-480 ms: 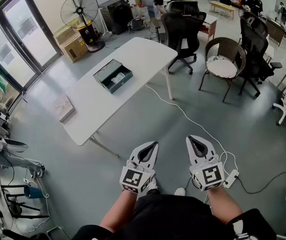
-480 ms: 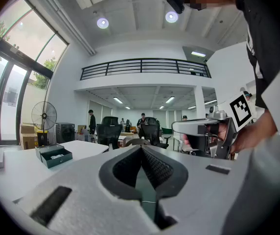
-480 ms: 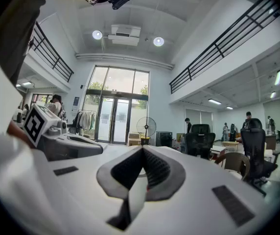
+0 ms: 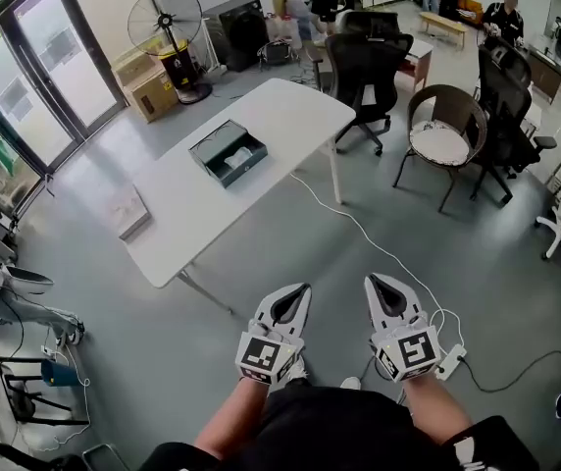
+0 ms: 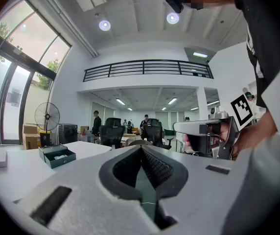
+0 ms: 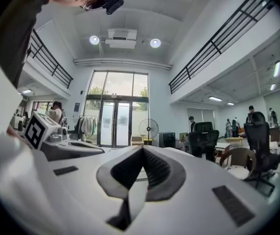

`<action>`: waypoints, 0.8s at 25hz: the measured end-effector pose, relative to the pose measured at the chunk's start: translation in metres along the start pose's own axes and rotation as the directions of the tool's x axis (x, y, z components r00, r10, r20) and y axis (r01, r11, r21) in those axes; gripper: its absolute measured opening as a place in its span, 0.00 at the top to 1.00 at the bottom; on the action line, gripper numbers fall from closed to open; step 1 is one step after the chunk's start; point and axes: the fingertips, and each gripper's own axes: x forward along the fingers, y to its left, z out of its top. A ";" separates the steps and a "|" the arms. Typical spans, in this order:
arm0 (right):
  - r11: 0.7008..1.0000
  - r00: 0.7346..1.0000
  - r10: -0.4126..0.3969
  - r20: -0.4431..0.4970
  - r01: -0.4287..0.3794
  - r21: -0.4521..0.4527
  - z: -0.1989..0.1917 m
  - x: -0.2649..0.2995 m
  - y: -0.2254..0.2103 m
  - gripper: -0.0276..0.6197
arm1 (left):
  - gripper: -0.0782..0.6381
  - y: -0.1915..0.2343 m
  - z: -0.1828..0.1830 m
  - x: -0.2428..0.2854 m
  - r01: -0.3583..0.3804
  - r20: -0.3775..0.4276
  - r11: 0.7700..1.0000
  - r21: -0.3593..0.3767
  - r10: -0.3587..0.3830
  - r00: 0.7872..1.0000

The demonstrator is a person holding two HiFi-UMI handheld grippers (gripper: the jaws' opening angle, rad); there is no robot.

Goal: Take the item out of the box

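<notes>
An open dark teal box (image 4: 224, 152) sits on the white table (image 4: 261, 116), far ahead of me. A pale item (image 4: 240, 155) lies inside it. The left gripper view shows the box (image 5: 57, 155) small at the left, on the tabletop. I hold both grippers low in front of my body, well short of the table. My left gripper (image 4: 301, 289) is shut with nothing in it, its jaws meeting at the tip (image 5: 141, 149). My right gripper (image 4: 376, 282) is also shut and empty (image 6: 142, 150).
A flat white packet (image 4: 127, 212) lies at the table's near left end. A white cable (image 4: 359, 229) runs over the floor to a power strip (image 4: 451, 353) by my right gripper. Black office chairs (image 4: 367, 62), a wicker chair (image 4: 442, 130), a standing fan (image 4: 168, 18) and cardboard boxes (image 4: 145, 86) surround the table.
The head view has shifted slightly, so the table and box sit a little to the right in the frame. Both grippers stay shut in the same place.
</notes>
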 end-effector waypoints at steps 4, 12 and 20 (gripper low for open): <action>1.000 1.000 -0.006 0.013 0.006 -0.002 0.004 0.020 0.011 0.95 | 0.87 0.023 0.000 -0.008 -0.009 0.005 1.000 -0.007 0.009 1.000; 0.999 1.000 0.008 0.008 -0.008 -0.033 0.004 0.085 0.050 0.95 | 0.87 0.090 -0.003 -0.023 -0.003 0.009 1.000 -0.010 0.003 1.000; 0.999 0.999 0.005 -0.035 -0.006 -0.045 -0.010 0.128 0.079 0.95 | 0.87 0.144 -0.012 -0.030 0.015 0.008 1.000 -0.022 -0.015 1.000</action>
